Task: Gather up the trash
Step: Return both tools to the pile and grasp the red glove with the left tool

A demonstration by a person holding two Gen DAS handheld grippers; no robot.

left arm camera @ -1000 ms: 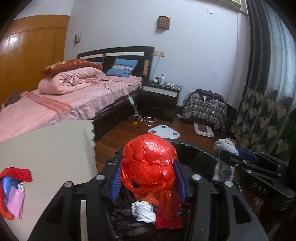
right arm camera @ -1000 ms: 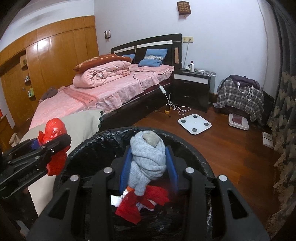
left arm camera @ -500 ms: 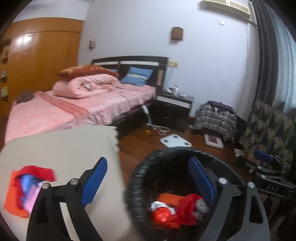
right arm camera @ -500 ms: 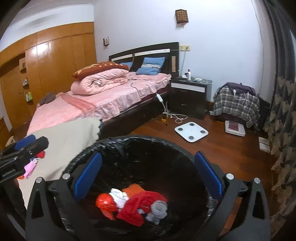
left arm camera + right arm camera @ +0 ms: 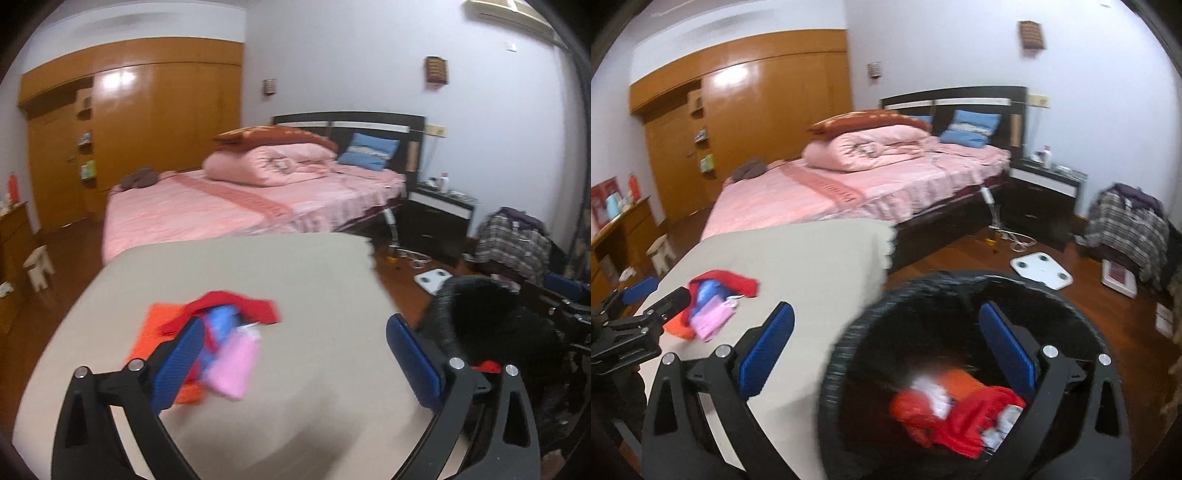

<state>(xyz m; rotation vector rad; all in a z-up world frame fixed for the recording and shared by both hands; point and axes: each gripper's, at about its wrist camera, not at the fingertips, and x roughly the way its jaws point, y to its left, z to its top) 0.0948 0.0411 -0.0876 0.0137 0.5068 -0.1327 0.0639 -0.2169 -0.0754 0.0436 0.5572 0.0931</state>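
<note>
A pile of trash point(image 5: 221, 339), red, orange, blue and pink pieces, lies on the beige table point(image 5: 288, 280); it also shows in the right wrist view point(image 5: 709, 306). My left gripper point(image 5: 295, 358) is open and empty, over the table just short of the pile, its left finger overlapping it. A black-lined trash bin point(image 5: 923, 295) stands to the right of the table and holds red, orange and white trash point(image 5: 953, 410). My right gripper point(image 5: 886, 350) is open and empty above the bin's left rim. The left gripper shows in the right wrist view point(image 5: 646, 306).
A pink bed point(image 5: 258, 199) stands behind the table, with a dark nightstand point(image 5: 439, 218) to its right. A white scale point(image 5: 1041, 267) and cables lie on the wooden floor. A plaid-covered heap point(image 5: 1126, 229) and curtains are at the right. A wardrobe point(image 5: 147, 122) fills the left.
Both grippers opened and dropped the red bag and the grey sock into the bin. Both then swung left; the left one now faces the pile on the table.
</note>
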